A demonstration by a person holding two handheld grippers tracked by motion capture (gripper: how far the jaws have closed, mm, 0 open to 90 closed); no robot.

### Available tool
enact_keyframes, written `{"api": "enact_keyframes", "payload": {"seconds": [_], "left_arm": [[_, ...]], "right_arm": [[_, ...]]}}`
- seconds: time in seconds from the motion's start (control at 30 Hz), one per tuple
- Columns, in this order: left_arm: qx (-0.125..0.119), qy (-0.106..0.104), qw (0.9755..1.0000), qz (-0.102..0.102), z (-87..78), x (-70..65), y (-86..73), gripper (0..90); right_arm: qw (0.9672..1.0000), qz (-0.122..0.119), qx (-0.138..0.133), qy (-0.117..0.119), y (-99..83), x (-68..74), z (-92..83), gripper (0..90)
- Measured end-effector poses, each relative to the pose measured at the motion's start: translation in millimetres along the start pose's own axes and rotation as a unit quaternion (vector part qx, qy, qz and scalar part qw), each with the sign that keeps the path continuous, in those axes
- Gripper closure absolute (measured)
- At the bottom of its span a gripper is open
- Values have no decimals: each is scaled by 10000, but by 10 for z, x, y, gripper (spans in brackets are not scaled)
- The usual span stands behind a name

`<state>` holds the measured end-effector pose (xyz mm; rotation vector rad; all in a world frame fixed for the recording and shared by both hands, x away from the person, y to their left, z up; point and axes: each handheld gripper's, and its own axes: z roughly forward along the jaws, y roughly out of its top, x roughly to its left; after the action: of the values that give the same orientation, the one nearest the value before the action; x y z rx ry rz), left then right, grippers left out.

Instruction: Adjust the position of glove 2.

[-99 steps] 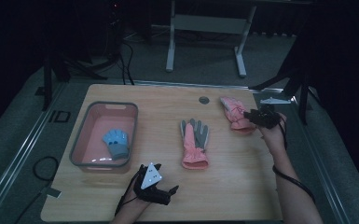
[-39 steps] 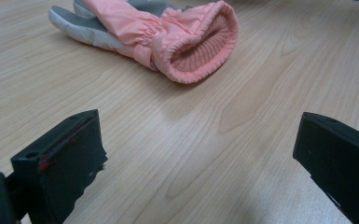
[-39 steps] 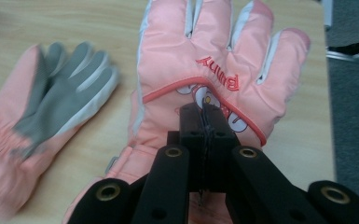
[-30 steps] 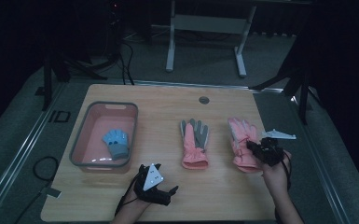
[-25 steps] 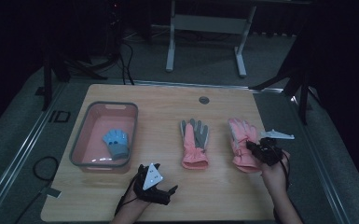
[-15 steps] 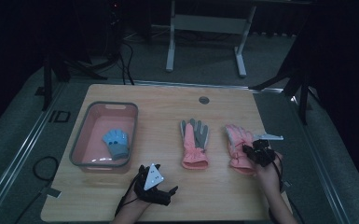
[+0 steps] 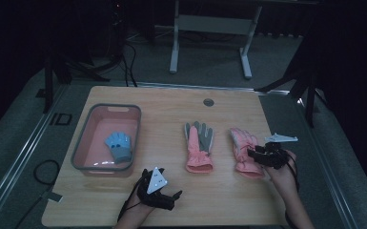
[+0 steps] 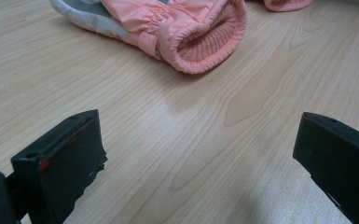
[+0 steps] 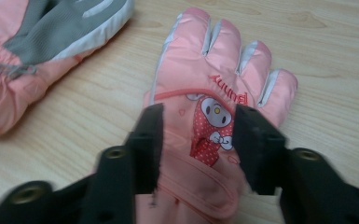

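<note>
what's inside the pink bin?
One small blue glove lies flat on the floor of the pink bin, towards its right side. The rest of the floor looks bare. Whatever might be under the glove is covered.

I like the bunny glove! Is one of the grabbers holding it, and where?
No. The right gripper has just been opening; its fingers straddle the bunny glove without pinching it. The left gripper is open and holds nothing.
</note>
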<state>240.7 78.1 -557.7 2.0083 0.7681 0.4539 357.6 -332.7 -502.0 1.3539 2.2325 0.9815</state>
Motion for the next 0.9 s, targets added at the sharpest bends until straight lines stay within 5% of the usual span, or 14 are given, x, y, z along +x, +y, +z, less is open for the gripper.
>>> {"api": "enact_keyframes", "payload": {"seconds": [0.23, 0.5, 0.7, 0.9], "left_arm": [[20, -5, 10000, 3, 2, -2, 2, 18], [37, -8, 10000, 10, 3, -2, 1, 18], [46, 5, 10000, 13, 3, -6, 0, 18], [54, 18, 10000, 3, 3, -4, 1, 18]], "right_arm": [[9992, -97, -82, 374, -19, -82, 26, 488], [9994, 154, 116, 276, -136, -188, 237, 513], [9977, 329, -38, 587, -195, -243, 341, 726], [9989, 294, 36, 372, -164, -160, 323, 857]]}}
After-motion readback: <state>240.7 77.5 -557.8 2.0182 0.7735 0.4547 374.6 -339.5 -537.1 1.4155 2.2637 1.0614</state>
